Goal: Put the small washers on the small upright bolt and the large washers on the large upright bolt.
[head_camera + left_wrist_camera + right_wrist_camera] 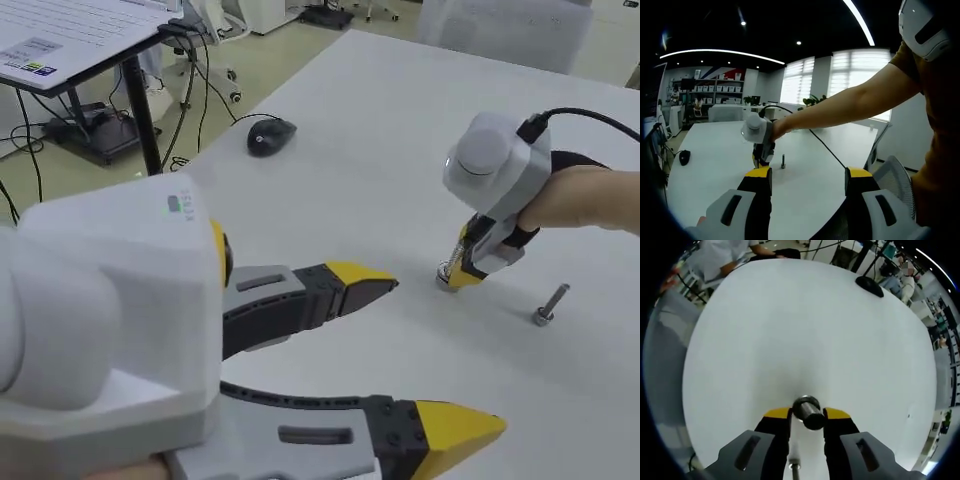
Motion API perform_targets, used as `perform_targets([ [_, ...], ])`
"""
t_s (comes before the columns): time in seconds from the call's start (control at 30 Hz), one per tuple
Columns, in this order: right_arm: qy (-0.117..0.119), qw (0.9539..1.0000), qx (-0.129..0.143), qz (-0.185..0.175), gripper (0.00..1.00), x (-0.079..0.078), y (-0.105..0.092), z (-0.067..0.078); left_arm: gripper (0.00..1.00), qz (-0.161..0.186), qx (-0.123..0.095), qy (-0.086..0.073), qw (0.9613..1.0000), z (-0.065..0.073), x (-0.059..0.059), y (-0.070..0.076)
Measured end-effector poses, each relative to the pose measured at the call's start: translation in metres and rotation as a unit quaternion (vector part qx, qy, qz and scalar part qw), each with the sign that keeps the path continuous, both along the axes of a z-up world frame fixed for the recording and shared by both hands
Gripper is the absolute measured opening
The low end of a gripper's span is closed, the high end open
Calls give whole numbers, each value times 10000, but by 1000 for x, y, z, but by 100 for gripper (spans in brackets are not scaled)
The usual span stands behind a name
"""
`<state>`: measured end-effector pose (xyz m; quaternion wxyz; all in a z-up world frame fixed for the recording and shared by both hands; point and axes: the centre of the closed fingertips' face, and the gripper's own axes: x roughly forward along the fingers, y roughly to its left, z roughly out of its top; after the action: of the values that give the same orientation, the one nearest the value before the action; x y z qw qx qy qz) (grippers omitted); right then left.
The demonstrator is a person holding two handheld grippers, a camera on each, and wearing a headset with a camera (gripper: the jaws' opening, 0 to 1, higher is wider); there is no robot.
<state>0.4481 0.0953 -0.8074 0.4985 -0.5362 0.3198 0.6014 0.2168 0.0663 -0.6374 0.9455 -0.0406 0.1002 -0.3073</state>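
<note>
My right gripper (458, 275) points down at the white table (380, 130), its yellow jaws shut on the large threaded bolt (449, 268). The right gripper view looks at this large bolt (808, 412) end-on, between the tips of the right gripper (807, 416). A small bolt (550, 304) stands on its head a short way to the right. My left gripper (445, 355) hovers close to the camera, open with nothing between its jaws. From the left gripper (809, 175) I see the right gripper (761, 159) and the small bolt (783, 161) further along the table.
A black computer mouse (270, 135) lies at the table's far left edge. A laptop (60, 35) sits on a stand beyond that edge, with cables on the floor. Chairs stand at the far end. A person's arm (840, 105) reaches across the table.
</note>
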Motion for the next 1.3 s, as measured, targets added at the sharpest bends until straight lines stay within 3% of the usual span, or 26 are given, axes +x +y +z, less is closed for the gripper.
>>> perform_targets([
  [0.13, 46, 9998, 153, -70, 28, -2, -2, 2, 58, -3, 25, 23, 10000, -2, 0, 1],
  [0.3, -27, 9988, 453, -193, 27, -3, -7, 16, 58, -20, 49, 49, 10000, -4, 0, -1],
  [0.43, -115, 9938, 1021, -420, 27, -7, -12, 40, 58, -24, 66, 59, 10000, -5, 0, 1],
  [0.5, -155, 9874, 1469, -565, 27, -13, -19, 59, 58, -28, 99, 42, 9999, -4, 1, 3],
  [0.53, -196, 9819, 1792, -585, 27, -18, -23, 71, 58, -29, 99, 33, 9999, -4, 2, 4],
  [0.63, -327, 9684, 2352, -767, 27, -25, -41, 95, 58, -47, 162, 24, 9999, -4, 4, 6],
  [0.67, -360, 9616, 2606, -785, 27, -32, -50, 107, 58, -48, 175, 29, 9998, -4, 4, 7],
  [0.77, -229, 9457, 3073, -1031, 28, -53, -76, 126, 58, -60, 231, 31, 9997, -3, 5, 7],
  [0.8, -177, 9377, 3278, -1140, 28, -61, -87, 133, 58, -67, 258, 21, 9996, -3, 5, 8],
  [0.87, -49, 9282, 3518, -1213, 29, -75, -102, 138, 58, -83, 277, 35, 9996, -3, 3, 8],
  [0.9, 38, 9163, 3757, -1385, 29, -84, -112, 143, 58, -83, 294, 45, 9995, -4, 2, 9],
  [0.93, 111, 9092, 3890, -1481, 29, -89, -119, 144, 58, -85, 306, 61, 9995, -5, 1, 9],
  [1.0, 286, 9000, 4043, -1607, 29, -105, -136, 142, 58, -90, 325, 87, 9994, -6, -1, 10],
  [1.03, 226, 8963, 4144, -1563, 29, -110, -140, 143, 58, -99, 326, 88, 9994, -6, -2, 9],
  [1.07, 224, 8895, 4252, -1658, 29, -114, -145, 144, 58, -106, 327, 102, 9994, -6, -2, 9],
  [1.13, 477, 8735, 4508, -1774, 30, -134, -158, 142, 58, -126, 294, 86, 9995, -4, -4, 8],
  [1.17, 552, 8678, 4585, -1836, 31, -139, -162, 141, 58, -126, 288, 80, 9995, -3, -4, 7],
  [1.3, 588, 8562, 4687, -2094, 35, -155, -183, 131, 58, -175, 278, 54, 9994, 1, -6, 3],
])
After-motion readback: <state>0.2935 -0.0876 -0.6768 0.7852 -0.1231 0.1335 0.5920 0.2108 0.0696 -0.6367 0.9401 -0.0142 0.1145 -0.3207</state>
